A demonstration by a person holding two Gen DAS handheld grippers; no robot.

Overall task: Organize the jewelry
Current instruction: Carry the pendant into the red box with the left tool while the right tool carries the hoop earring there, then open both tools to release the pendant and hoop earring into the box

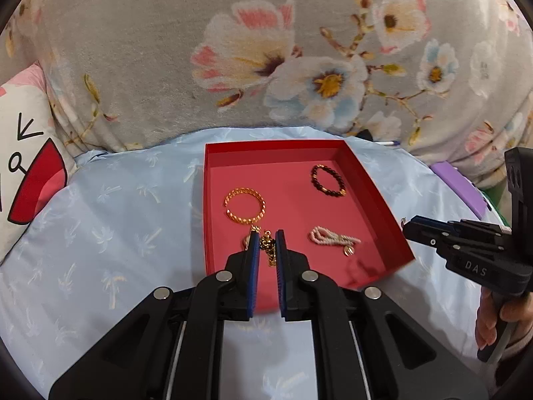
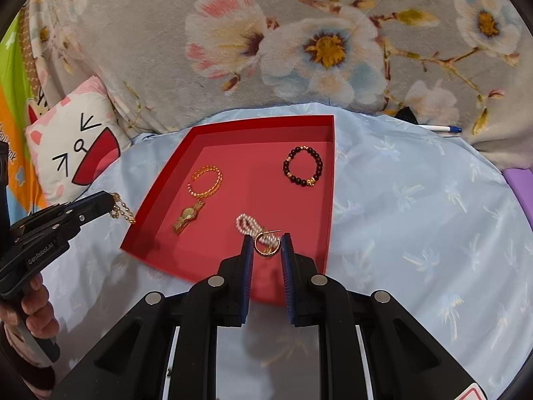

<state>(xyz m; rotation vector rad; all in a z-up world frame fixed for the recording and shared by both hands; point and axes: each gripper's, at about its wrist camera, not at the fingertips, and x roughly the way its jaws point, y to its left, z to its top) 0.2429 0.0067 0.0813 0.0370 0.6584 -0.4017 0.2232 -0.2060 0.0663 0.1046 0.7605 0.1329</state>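
A gold chain point(image 2: 122, 211) was held pinched in the nearly closed left gripper point(image 1: 267, 238), and a gold hoop earring point(image 2: 266, 245) hung between the right gripper's point(image 2: 266, 238) narrowly parted fingers. Both were yet to be placed. In the red tray point(image 2: 328, 206) a twisted gold bangle point(image 2: 206, 181), gold watch point(image 2: 186, 216), pearl strand point(image 2: 248, 225) and dark bead bracelet point(image 2: 303, 166) were already laid.

A bed covered by a pale blue sheet point(image 1: 110, 220) printed with faint palm trees carries everything here. A shallow red tray point(image 1: 383, 220) rests directly on the sheet, roughly in the middle. Behind it, along the far edge, a bulky grey blanket point(image 1: 143, 50) with large pink, white and blue flowers is heaped up. At the left lies a white cartoon-face pillow point(image 2: 76, 146), partly tucked against the blanket. A white pen point(image 2: 439, 128) with a blue cap lies at the blanket's foot on the right, and a purple object point(image 1: 458, 183) shows at the right edge.
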